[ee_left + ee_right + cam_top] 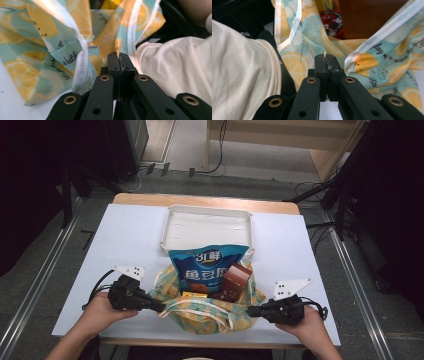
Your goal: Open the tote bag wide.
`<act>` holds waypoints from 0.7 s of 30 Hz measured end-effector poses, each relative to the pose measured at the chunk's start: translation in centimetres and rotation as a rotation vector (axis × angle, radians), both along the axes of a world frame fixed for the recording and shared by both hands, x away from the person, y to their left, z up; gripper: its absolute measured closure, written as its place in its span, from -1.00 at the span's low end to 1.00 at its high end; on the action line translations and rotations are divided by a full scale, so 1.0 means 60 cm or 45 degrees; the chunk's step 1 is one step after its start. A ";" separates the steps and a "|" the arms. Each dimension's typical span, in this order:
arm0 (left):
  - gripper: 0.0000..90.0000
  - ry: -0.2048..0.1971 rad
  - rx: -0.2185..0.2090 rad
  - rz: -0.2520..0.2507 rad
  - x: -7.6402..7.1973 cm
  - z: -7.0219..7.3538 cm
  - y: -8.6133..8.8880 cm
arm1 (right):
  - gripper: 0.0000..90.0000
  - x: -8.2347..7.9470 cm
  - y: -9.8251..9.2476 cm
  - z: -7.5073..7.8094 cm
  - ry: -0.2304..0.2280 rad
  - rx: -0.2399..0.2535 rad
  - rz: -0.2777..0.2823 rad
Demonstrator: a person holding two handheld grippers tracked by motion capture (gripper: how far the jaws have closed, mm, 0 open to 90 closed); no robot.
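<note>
A lemon-print cloth bag point(207, 312) sits at the near edge of the counter point(125, 240), in the middle, its mouth open toward the ceiling. The fabric is pale teal with yellow lemon slices and white-trimmed handles. The left tongs point(161, 308) are clenched on the bag's left rim; in the left gripper view the two black jaws meet tight with the bag's cloth point(62, 45) pinched at their tips and a white-edged strap point(131, 30) running up just beside them. The right tongs point(249, 310) are clenched on the bag's right rim; in the right gripper view the jaws stand pressed together with a fold of the lemon cloth point(372, 65) caught between them.

Inside the bag stand a blue snack packet point(206, 267), upright and leaning back against the far side, and a brown carton point(235, 280) just right of it, tilted. A small yellow item point(194, 294) lies low in front of the packet. The right gripper view also catches a red candy wrapper point(332, 21) beside the brown carton.

Just behind the bag, touching the top of the packet, lies a white tray point(170, 220) with a raised rim. The person's hands hold the grippers at either side of the bag, and a cream sleeve point(180, 67) shows near the jaws.
</note>
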State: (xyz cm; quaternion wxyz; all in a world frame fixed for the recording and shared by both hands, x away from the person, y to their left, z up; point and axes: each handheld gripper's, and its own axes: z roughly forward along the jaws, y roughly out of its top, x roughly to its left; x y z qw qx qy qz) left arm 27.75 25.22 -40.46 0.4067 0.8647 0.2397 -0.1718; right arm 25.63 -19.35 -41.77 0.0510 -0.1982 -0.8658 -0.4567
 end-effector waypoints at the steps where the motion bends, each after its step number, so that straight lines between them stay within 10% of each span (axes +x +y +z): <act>1: 1.00 -0.004 -0.010 -0.010 -0.003 0.001 0.001 | 1.00 -0.002 0.000 0.000 -0.002 0.005 0.007; 21: 0.98 0.064 0.022 0.009 -0.005 -0.052 0.002 | 1.00 -0.002 0.001 -0.030 0.008 -0.018 0.037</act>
